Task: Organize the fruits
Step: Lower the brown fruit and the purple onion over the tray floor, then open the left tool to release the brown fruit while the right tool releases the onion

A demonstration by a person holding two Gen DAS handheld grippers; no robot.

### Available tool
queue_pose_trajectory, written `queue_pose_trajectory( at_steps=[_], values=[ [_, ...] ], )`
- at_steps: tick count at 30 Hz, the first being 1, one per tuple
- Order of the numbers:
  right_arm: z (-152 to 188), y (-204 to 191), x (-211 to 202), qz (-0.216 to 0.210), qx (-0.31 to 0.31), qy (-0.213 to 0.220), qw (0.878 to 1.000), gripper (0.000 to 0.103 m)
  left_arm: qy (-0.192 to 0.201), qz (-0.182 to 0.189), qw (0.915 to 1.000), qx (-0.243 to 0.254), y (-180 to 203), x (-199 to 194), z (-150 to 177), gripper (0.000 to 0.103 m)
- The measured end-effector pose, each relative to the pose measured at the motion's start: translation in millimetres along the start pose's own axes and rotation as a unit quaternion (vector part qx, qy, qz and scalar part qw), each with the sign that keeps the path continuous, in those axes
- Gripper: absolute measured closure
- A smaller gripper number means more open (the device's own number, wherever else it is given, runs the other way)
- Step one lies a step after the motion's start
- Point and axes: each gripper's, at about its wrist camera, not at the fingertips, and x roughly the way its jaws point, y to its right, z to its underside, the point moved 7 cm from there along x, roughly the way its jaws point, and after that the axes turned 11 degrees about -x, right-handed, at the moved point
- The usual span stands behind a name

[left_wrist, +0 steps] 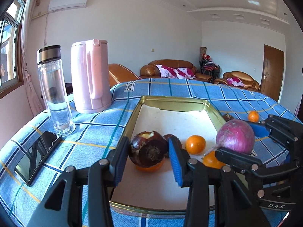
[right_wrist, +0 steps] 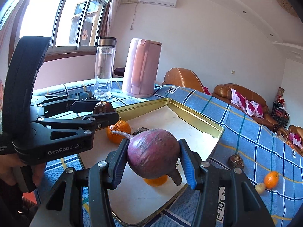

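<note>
Both tongs are clamped on produce above the tin tray (left_wrist: 214, 111). Left tongs (left_wrist: 149, 151) squeeze a dark brown water chestnut (left_wrist: 148, 151) between blue pads, held over the tray's near end. Right tongs (right_wrist: 153, 154) grip a purple radish (right_wrist: 153, 153), its thin root pointing toward the left tongs, also over the tray. Inside the tray lie small oranges (left_wrist: 195, 144), one partly hidden under the chestnut and one under the radish, plus another brown chestnut behind the held one. Outside the tray, on the blue checked tabletop (left_wrist: 189, 89), sit one more orange (left_wrist: 253, 116) and a chestnut just beside the tray's right wall. Left of the tray stand a pink kettle (left_wrist: 90, 75), a clear bottle (left_wrist: 55, 92) and a phone (left_wrist: 37, 158).
</note>
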Motion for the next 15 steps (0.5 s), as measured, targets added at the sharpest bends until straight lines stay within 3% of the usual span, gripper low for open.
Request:
queue_pose_trajectory(
  at_steps=[15],
  values=[
    [7,-21,24,-0.050,-0.036,-0.056,0.997,0.049,-0.040,-0.010,0.9989,0.020,-4,11,10,0.059]
  ],
)
